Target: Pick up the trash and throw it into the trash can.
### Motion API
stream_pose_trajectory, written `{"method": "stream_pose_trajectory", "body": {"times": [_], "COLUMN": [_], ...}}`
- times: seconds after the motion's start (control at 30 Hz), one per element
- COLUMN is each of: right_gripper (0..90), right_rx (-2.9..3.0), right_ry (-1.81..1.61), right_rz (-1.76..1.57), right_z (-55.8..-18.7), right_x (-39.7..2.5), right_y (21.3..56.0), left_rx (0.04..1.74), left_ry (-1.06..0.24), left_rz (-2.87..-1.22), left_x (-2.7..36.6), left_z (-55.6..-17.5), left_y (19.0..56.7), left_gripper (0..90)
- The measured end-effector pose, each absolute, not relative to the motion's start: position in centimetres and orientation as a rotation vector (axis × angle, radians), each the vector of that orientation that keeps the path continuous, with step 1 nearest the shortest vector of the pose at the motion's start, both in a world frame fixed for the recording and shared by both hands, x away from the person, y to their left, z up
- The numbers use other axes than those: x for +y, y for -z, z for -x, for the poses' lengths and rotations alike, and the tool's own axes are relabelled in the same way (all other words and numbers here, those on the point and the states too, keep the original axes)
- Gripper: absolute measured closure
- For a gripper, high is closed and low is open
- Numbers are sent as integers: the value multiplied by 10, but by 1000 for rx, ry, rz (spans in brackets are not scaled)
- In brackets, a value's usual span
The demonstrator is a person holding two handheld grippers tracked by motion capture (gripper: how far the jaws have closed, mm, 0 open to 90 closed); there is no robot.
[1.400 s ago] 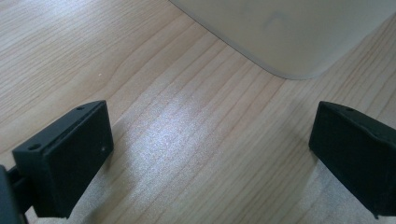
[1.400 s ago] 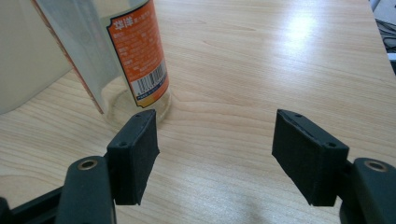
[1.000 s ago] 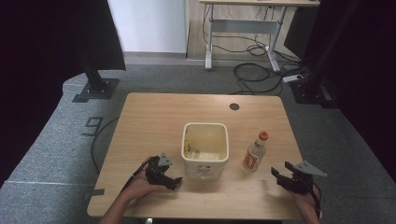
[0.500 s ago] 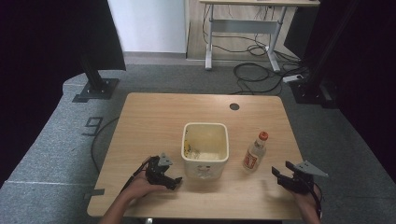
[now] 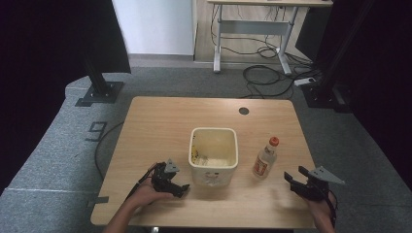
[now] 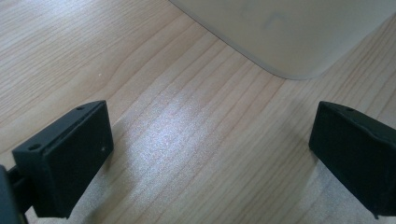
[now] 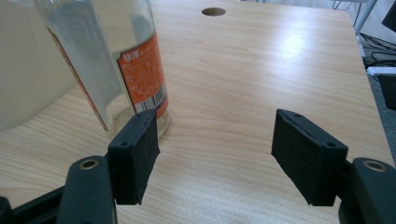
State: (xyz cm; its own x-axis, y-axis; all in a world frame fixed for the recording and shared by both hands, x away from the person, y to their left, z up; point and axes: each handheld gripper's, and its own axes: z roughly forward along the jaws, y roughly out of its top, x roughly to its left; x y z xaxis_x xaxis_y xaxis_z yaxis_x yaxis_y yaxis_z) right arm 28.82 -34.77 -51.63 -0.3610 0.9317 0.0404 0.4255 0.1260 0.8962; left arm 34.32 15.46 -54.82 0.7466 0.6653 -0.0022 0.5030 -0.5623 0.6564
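Right tongs (image 5: 294, 174) (image 7: 215, 140): wide open, holding nothing, low over the bench (image 5: 160, 121). Just ahead and a bit to the left: the bottle (image 5: 265, 160) (image 7: 126, 65), standing up, clear glass, orange label, red cap, close to the left pad but not between the pads yet.

Slide the right tongs a little to the left, so as to get the bottle in the middle of the gap. Push forward slowly. Aim at the label part, not the thin neck. Squeeze softly, since smooth glass probably slips. Keep from bumping, to stop a tip-over.

Left tongs (image 5: 180, 188) (image 6: 210, 140): open too, empty, flat near the bench, right beside the pale tub (image 5: 214, 153) (image 6: 289, 32). Maybe hold the tub steady with these.

Compared with half a second ago: almost no change. Bottle and tub in the same spots, both tongs in nearly the same places.
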Motion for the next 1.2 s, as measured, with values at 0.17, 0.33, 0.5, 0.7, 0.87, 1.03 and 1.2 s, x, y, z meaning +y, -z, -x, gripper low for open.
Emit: {"method": "stream_pose_trajectory", "body": {"times": [0.17, 0.33, 0.5, 0.7, 0.87, 1.03, 1.2], "right_gripper": [315, 315, 315, 315, 316, 313, 312], "right_rx": [1844, 1826, 1809, 1792, 1790, 1797, 1812], "right_ry": [-1230, -1257, -1282, -1302, -1336, -1375, -1380], "right_rz": [-1282, -1272, -1271, -1267, -1242, -1230, -1206], "right_z": [-284, -280, -279, -280, -281, -282, -283], "right_x": [-347, -348, -349, -346, -339, -334, -327], "right_y": [506, 498, 492, 487, 479, 474, 470], "left_rx": [874, 873, 872, 869, 868, 866, 865], "left_ry": [-324, -324, -325, -323, -322, -322, -322], "left_rz": [-2292, -2292, -2292, -2290, -2290, -2291, -2293], "left_x": [155, 155, 155, 154, 154, 154, 154], "left_z": [-343, -343, -343, -344, -344, -344, -344], "left_y": [548, 548, 548, 548, 548, 548, 548], "left_gripper": [0, 0, 0, 0, 0, 0, 0]}}
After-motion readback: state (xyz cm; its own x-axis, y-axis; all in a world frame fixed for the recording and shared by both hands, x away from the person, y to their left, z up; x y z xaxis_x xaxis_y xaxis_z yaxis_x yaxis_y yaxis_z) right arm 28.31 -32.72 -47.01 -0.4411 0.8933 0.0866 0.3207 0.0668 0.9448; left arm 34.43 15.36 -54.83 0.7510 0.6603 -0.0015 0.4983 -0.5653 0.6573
